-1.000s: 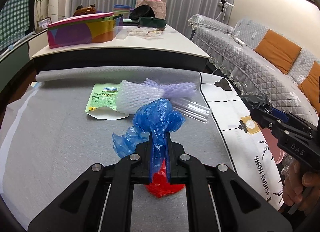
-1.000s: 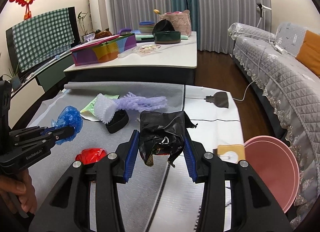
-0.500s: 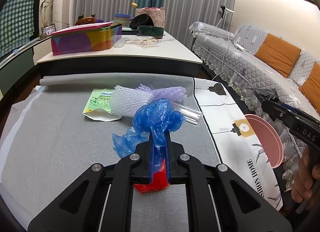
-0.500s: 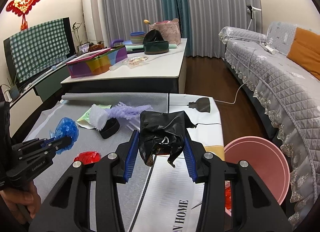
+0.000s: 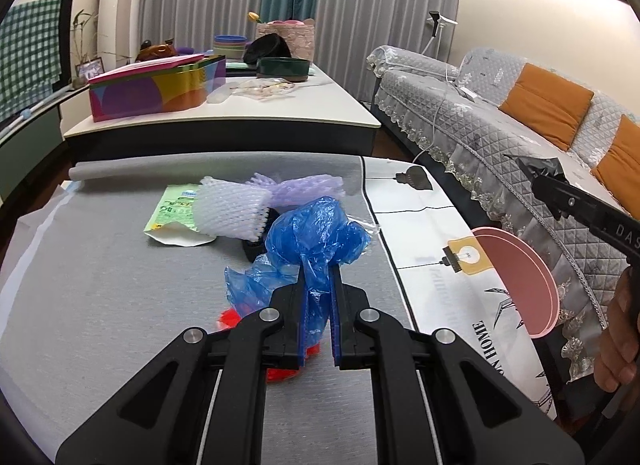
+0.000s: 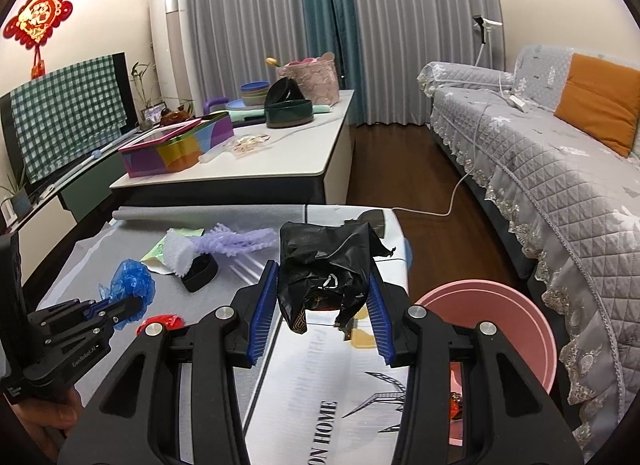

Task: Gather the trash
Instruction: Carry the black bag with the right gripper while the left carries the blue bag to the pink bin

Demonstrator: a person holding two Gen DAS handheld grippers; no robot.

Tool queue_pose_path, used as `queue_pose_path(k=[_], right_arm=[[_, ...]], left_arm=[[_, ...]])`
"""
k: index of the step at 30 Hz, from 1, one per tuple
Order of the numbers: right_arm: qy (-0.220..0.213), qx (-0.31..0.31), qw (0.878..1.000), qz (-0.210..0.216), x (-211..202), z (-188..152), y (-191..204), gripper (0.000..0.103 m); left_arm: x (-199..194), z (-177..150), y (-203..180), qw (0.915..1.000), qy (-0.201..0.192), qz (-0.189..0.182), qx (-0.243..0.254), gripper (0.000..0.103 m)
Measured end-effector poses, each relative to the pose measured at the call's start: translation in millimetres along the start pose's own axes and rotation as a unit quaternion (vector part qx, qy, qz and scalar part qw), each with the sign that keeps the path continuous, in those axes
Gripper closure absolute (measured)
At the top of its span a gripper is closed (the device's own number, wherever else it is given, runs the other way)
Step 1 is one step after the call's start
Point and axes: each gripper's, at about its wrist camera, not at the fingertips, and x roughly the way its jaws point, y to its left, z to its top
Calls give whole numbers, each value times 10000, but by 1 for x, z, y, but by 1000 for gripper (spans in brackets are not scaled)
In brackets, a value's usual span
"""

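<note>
Both hands loaded, heading for the pink bin (image 6: 516,305) beside the table's right edge. My right gripper (image 6: 320,301) is clamped on a crumpled black bag (image 6: 326,261), held up in the air w/ the bin just off to its right so it can drop straight in. My left gripper (image 5: 318,297), jaws nearly together, pinches the blue plastic bag (image 5: 316,237) by its neck above the grey mat (image 5: 100,305). Red scrap (image 5: 280,373), white foam net (image 5: 232,209), purple net (image 5: 304,185) & green packet (image 5: 172,209) are on the mat, pickups for later I'd say.
</note>
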Motion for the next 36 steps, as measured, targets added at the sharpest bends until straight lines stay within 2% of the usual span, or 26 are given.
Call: queue_pose_path(k=[19,36], right_arm=[[-152,123,9990,-411,-20,3,-40,60],[-179,398,9943,-974,-40,15,-106,60]], left_arm=[[4,4,-43,9993,-13,-286,231,95],[8,20,-89,9962,31,-755,436,95]])
